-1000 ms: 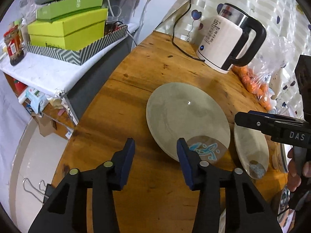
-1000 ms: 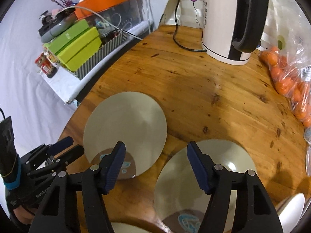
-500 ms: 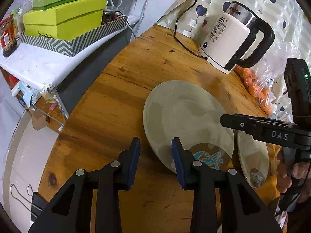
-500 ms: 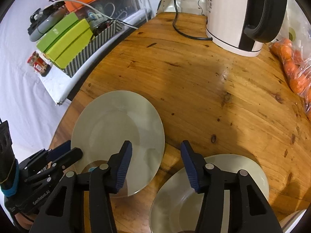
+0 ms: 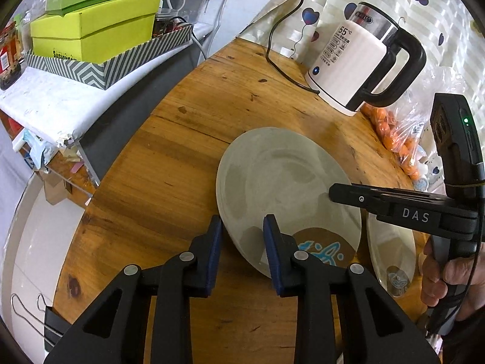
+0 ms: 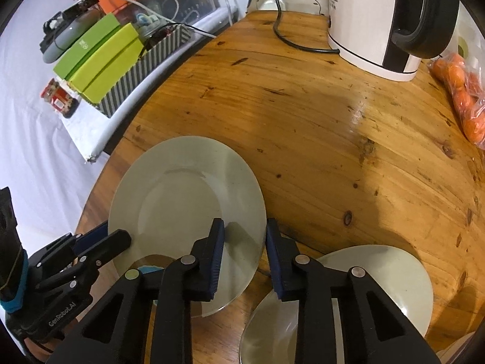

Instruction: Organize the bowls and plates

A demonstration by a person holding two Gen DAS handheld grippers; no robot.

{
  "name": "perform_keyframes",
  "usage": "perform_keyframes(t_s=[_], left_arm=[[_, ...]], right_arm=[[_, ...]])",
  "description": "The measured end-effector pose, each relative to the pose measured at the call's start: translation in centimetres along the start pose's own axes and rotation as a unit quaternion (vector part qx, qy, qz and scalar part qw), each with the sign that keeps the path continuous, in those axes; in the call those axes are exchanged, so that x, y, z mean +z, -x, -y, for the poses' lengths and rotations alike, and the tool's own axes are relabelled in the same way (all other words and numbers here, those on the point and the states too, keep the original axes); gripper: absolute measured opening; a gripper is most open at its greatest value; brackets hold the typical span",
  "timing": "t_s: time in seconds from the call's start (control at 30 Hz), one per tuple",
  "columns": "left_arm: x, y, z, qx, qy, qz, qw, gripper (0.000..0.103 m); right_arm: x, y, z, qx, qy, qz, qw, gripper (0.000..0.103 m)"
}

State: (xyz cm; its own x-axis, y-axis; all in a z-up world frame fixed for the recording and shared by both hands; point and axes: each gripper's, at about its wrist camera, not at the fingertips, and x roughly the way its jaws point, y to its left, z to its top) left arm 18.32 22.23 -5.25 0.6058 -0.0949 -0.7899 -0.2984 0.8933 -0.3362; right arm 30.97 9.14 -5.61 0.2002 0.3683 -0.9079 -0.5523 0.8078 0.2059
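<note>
The big plate (image 5: pixel 282 182) (image 6: pixel 185 200) lay flat on the round wooden table (image 5: pixel 188 139) (image 6: pixel 318 115), near its left edge. A blue picture (image 5: pixel 321 248) showed on the part closest to the camera. The left gripper (image 5: pixel 242 227) (image 6: pixel 100 242) sat at the plate's left rim, with one blue finger on each side of the rim. Its fingers were partly apart and did not squeeze the plate. The right gripper (image 6: pixel 245 236) (image 5: pixel 336 192) sat at the plate's right rim, also partly apart, with its left finger over the plate. A second plate (image 6: pixel 379 285) (image 5: pixel 391 251) lay just to the right, close to the big one. A white kettle (image 5: pixel 357 69) (image 6: pixel 379 21) stood far back on the table. A bag of oranges (image 5: pixel 394 139) (image 6: pixel 460 91) lay beside it. Green boxes (image 5: pixel 91 30) (image 6: pixel 100 57) were stacked on a shelf off to the left.
</note>
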Motion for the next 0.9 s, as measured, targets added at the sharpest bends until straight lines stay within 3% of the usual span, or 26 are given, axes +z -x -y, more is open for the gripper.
perform_keyframes(t_s=[0.57, 0.9], left_arm=[[-0.1, 1.9, 0.3, 0.006, -0.001, 0.004, 1.0, 0.028], [-0.9, 4.2, 1.7, 0.004, -0.012, 0.007, 0.9999, 0.028]], right_arm=[[-0.3, 1.7, -0.7, 0.0, 0.001, 0.007, 1.0, 0.026], [-2.4, 4.4, -1.1, -0.001, -0.009, 0.019, 1.0, 0.026]])
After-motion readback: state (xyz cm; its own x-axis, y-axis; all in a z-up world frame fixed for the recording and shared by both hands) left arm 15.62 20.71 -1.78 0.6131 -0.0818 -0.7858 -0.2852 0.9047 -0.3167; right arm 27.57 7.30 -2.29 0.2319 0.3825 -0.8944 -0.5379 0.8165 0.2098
